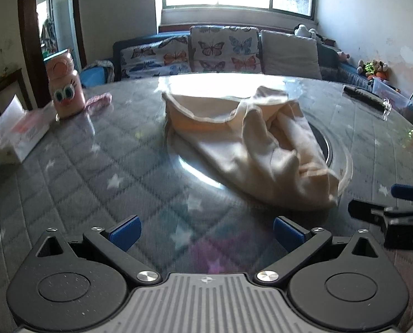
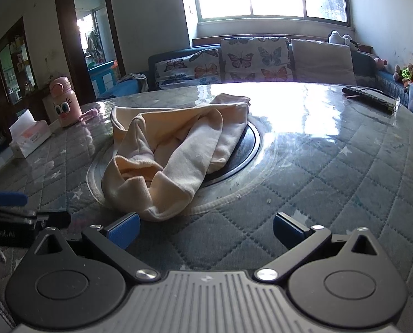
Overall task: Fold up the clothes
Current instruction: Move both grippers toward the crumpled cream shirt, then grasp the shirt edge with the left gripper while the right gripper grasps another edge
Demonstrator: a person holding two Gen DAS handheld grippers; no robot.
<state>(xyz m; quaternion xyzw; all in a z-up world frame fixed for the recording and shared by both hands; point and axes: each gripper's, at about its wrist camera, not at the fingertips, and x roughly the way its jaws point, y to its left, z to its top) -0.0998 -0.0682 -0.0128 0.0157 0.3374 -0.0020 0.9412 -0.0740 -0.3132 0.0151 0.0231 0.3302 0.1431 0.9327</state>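
Left wrist view: the cream cloth [image 1: 250, 144] is seen lying in a loose heap on the surface [image 1: 95, 166], partly over the round dark plate [image 1: 324, 144] set in the middle. The left tool [image 1: 206, 231] is held low, just above the surface, with its two blue pads wide apart and nothing between them. From this tool the cloth lies ahead and a bit to the right. A hemmed edge of the cloth is seen at the far side, and a bunched end at the near right.

In the right wrist view, the same cloth [image 2: 175, 149] lies ahead and to the left of the right tool [image 2: 206, 230]. This tool is also spread apart and nothing is held in it. The near bunched end of the cloth is just beside its left pad. So the right tool is judged to be the nearer one.

The long way of the cloth is seen to run from the near end by the tools to the far end by the window. Each tool is seen at the edge of the other's view, so the cloth lies between them and a bit ahead.

The pink bottle [image 1: 66, 88] and the tissue box [image 1: 20, 136] stand well apart from the cloth, on its left side. Folding is judged as not yet begun, since the cloth is crumpled and not flat.
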